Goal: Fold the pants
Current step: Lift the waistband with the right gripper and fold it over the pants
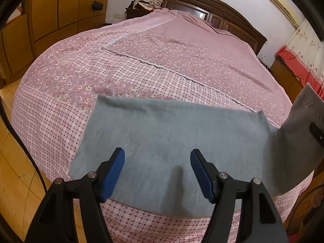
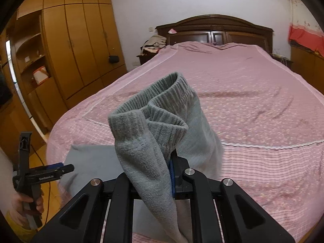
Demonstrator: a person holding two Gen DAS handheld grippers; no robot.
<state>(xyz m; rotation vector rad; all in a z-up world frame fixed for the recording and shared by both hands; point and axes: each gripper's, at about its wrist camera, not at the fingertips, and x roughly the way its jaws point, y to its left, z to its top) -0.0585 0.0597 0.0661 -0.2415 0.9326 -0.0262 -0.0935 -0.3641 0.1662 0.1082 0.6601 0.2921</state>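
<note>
Grey fleece pants [image 1: 172, 141] lie flat across the near end of a pink bed [image 1: 182, 56]. My left gripper [image 1: 157, 172] hovers open just above their near part, blue pads wide apart with nothing between them. The pants' right end [image 1: 299, 137] is lifted off the bed at the frame's right edge. In the right wrist view my right gripper [image 2: 160, 174] is shut on that end: the ribbed cuffs [image 2: 162, 105] bunch up above the jaws and fleece hangs down in front. The left gripper [image 2: 50, 169] shows at lower left, held by a hand [image 2: 22, 202].
The bed [image 2: 253, 93] has a dark wooden headboard [image 2: 218, 30] at the far end. A tall wooden wardrobe [image 2: 77, 46] stands along the left, beyond a strip of wood floor [image 1: 18, 178]. Clothes are piled on a nightstand [image 2: 154, 42] by the headboard.
</note>
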